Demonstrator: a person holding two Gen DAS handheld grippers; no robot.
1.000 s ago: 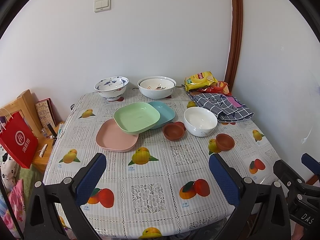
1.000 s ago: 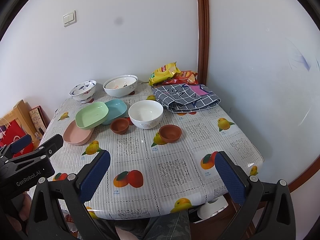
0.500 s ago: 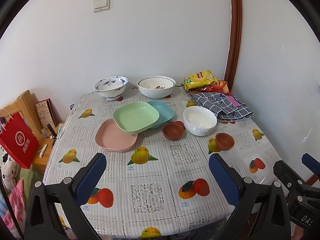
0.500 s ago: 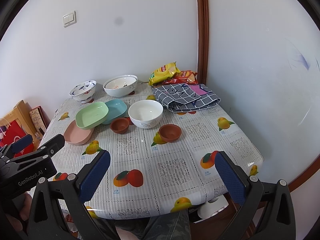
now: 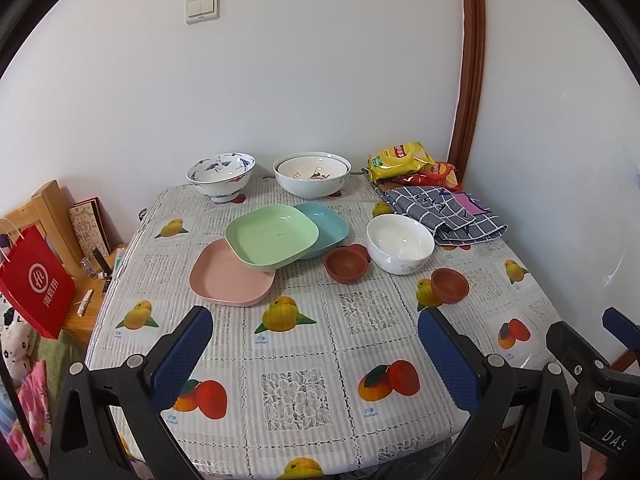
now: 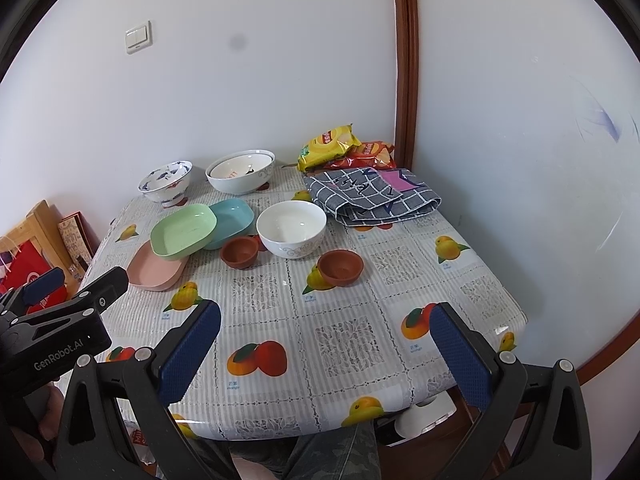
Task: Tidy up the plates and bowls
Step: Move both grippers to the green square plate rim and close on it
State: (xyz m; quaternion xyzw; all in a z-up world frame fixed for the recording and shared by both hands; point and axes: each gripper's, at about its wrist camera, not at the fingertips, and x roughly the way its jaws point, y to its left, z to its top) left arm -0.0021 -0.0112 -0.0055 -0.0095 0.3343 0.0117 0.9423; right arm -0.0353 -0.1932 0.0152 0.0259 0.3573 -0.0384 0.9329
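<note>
On the table (image 5: 304, 344), from your left: the pink plate (image 5: 228, 276) lies flat; the green plate (image 5: 272, 236) leans on its far edge, tilted, and overlaps the blue plate (image 5: 328, 226) beside it; this row of three runs diagonally from near-left to far-right; then a small brown bowl (image 5: 346, 266) touching the white bowl (image 5: 400, 242), and a second brown bowl (image 5: 450, 285) apart, nearer to you; all the bowls stand mouth up; two patterned bowls (image 5: 221, 174) (image 5: 312, 174) stand at the far wall. Your left gripper (image 5: 314, 354) is spread wide above the near table edge, holding nothing; your right gripper (image 6: 326, 346) is also spread wide and empty, touching nothing.
</note>
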